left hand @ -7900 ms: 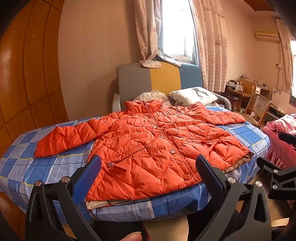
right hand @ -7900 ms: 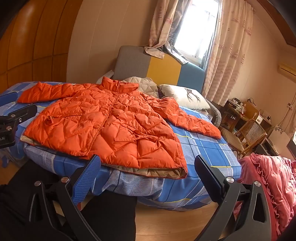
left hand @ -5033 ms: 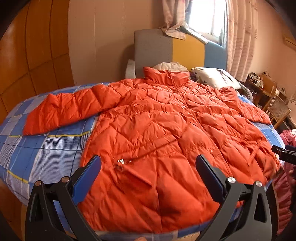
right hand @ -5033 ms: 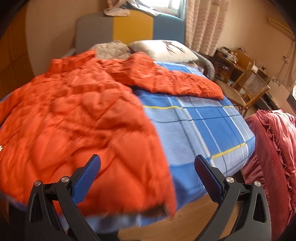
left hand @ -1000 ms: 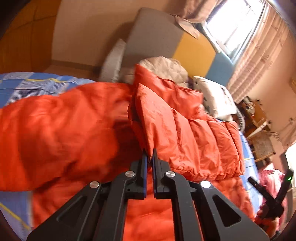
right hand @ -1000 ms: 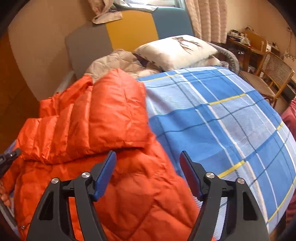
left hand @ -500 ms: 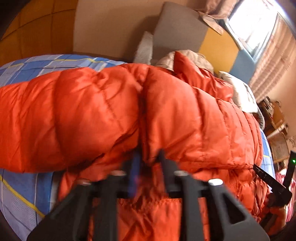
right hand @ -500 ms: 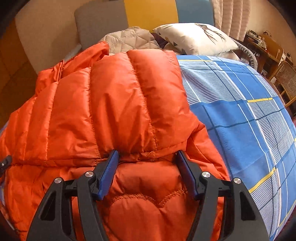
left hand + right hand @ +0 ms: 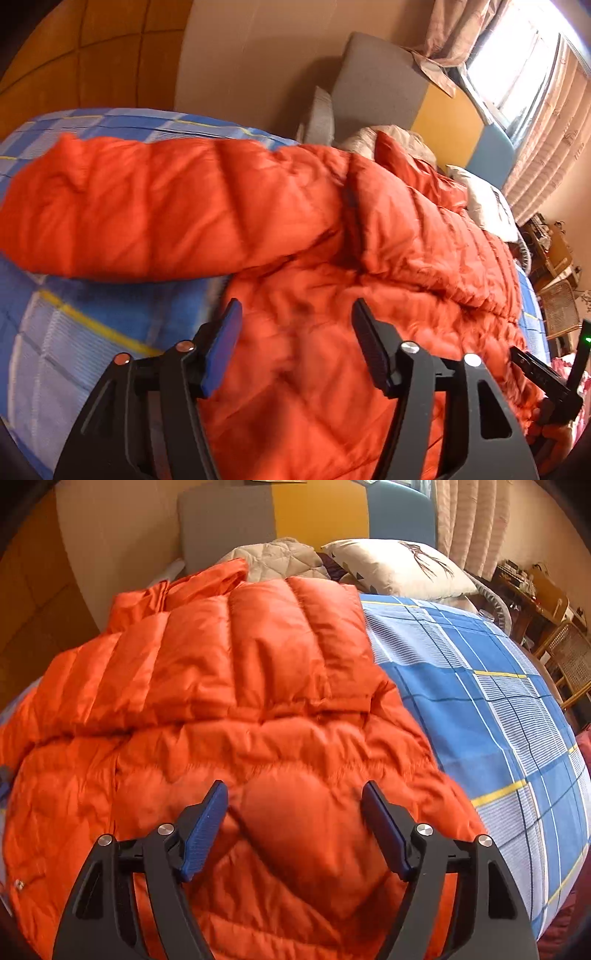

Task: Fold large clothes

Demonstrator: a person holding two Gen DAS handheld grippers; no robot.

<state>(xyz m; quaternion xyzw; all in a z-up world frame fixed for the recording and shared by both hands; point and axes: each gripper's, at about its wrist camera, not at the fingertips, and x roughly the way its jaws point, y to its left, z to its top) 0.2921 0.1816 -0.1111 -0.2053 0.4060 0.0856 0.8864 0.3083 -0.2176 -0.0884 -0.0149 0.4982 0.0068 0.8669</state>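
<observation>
A: Why is the orange jacket spread flat on the checked bed?

B: A broad surface is likely needed for folding. One sleeve is seen laid across the chest, centre frame; the other sleeve is stretched out at left.

A: And the grippers?

B: The left gripper, its jaws just opened, and the right gripper are both held wide and empty, low in frame over the jacket's body.
</observation>
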